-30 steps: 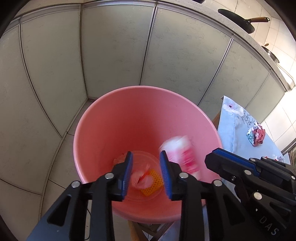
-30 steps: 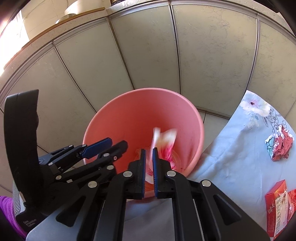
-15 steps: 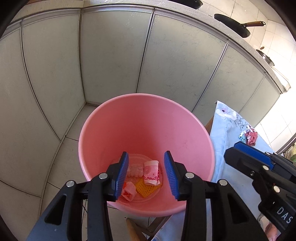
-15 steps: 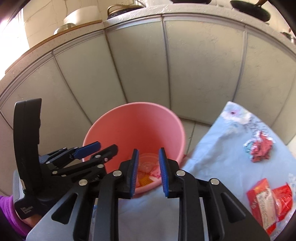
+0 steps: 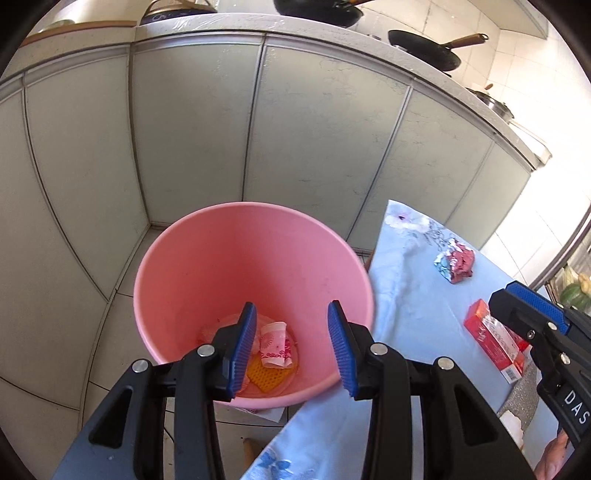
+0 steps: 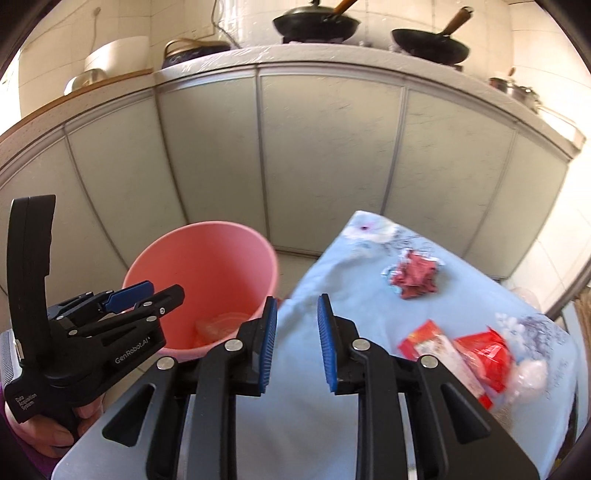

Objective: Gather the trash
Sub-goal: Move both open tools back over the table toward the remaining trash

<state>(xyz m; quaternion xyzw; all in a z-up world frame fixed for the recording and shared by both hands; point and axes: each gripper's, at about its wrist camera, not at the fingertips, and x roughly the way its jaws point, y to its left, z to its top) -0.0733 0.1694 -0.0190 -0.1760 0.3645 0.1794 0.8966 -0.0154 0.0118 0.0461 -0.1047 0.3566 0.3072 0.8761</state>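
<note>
A pink bucket (image 5: 255,236) stands on the floor beside the table; it also shows in the right wrist view (image 6: 207,251). Inside it lie a pink paper cup (image 5: 274,344), an orange mesh piece (image 5: 266,376) and other scraps. My left gripper (image 5: 291,345) is open and empty above the bucket's near rim. My right gripper (image 6: 297,339) is open and empty over the table's left edge. On the blue floral tablecloth (image 6: 332,288) lie a crumpled red wrapper (image 6: 415,277), a red box (image 6: 439,350) and a red packet (image 6: 487,350).
Grey cabinet doors (image 5: 314,129) run behind the bucket, under a counter with black woks (image 6: 316,24). White crumpled plastic (image 6: 526,374) lies by the red packet. The crumpled wrapper (image 5: 455,260) and red box (image 5: 493,338) also show in the left wrist view.
The paper cup dropped from my right gripper into the bucket. Both grippers opened wider and pulled back; the right one swung toward the table.
</note>
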